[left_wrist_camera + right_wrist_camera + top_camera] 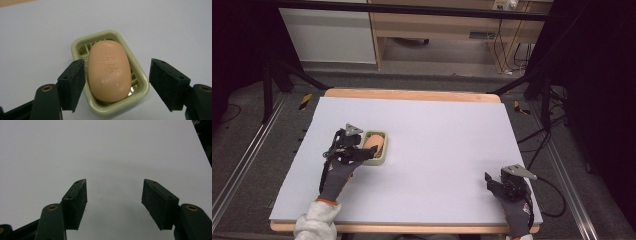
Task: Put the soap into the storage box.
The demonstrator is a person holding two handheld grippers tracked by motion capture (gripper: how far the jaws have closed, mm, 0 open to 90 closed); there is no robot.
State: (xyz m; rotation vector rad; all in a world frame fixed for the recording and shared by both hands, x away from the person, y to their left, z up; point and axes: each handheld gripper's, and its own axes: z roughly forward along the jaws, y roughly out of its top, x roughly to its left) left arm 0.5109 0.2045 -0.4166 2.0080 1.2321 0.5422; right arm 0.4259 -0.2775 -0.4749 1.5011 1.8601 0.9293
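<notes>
High view: soap (pixel 374 144) lengthwise in dish (pixel 383 159)

White sheet (pixel 442 150) covers the wooden table (pixel 412 94); wood edge shows at far side. Beyond it: grey floor, a wooden cabinet (pixel 437 25), cables (pixel 512 50) far right.

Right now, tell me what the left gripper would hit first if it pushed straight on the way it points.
Probably the peach soap bar lying in the pale green soap dish; it sits between the left gripper's open jaws, untouched. Depth is unclear, so the dish rim might come first.
</notes>
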